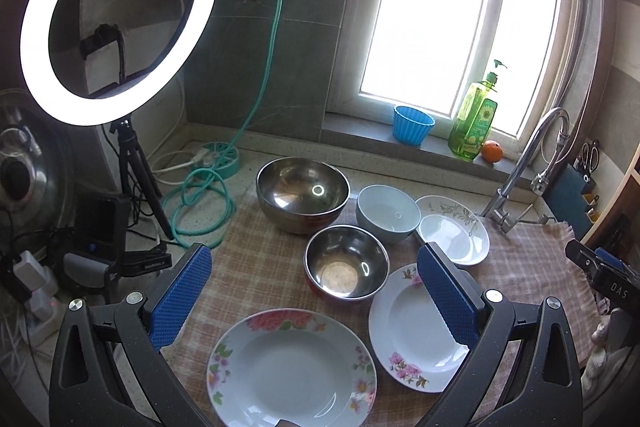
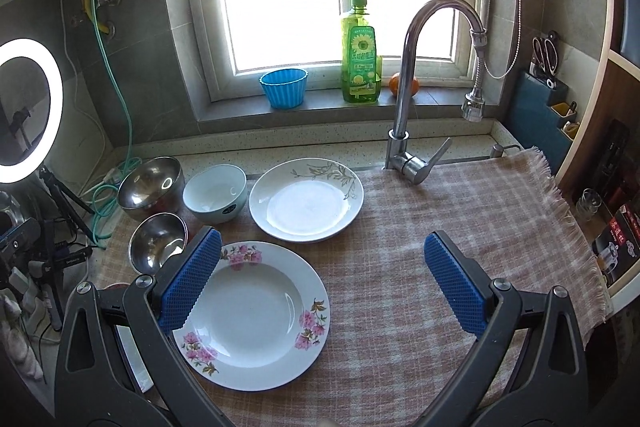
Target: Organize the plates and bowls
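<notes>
On a checked cloth lie a large flowered plate, a pink-flowered plate, a gold-leaf plate, a large steel bowl, a small steel bowl and a pale blue bowl. My left gripper is open and empty above the small steel bowl. My right gripper is open and empty above the pink-flowered plate's right side.
A faucet stands at the cloth's far edge. The windowsill holds a blue cup, a green soap bottle and an orange. A ring light on a tripod, a teal hose and chargers stand at the left.
</notes>
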{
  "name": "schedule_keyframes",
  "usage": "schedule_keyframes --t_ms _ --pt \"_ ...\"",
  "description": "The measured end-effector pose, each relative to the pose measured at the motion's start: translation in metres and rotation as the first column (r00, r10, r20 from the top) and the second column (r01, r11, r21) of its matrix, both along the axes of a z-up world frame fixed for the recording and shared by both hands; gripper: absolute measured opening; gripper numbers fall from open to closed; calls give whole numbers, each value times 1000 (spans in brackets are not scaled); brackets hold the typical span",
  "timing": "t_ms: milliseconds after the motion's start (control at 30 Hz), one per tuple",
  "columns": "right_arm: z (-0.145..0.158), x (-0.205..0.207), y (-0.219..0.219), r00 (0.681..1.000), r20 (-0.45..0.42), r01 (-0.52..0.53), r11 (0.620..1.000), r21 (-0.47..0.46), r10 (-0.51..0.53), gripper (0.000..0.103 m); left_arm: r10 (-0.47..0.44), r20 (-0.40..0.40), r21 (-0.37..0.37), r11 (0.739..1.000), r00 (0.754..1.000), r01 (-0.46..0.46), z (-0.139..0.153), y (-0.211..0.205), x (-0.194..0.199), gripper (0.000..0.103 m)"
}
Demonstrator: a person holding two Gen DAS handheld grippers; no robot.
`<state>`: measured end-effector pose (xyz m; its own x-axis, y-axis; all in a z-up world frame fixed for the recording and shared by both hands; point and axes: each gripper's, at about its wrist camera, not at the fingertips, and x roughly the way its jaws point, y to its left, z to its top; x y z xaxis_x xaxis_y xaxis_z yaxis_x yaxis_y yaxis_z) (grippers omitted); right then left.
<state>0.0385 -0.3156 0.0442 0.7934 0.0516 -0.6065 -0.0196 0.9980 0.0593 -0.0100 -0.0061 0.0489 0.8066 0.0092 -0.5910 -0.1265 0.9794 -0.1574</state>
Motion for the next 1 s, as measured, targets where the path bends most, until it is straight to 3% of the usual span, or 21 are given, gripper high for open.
schedule_keyframes --t_ms 567,800,933,1000 --pt "-11 7 1 999 -37 -5 1000 -4 5 103 -10 -30 4 1000 999 10 -5 -3 6 102" --pt "-29 19 -3 995 -99 -29 1000 -1 28 103 -58 -119 -33 998 991 55 -27 -8 19 102" --pt "-52 33 -17 981 -186 -36 997 66 48 102 -110 -181 -37 994 977 105 -44 -21 26 87" --pt "-65 40 -25 972 -226 -36 994 105 59 96 -138 -208 -62 990 968 128 -52 -25 31 85"
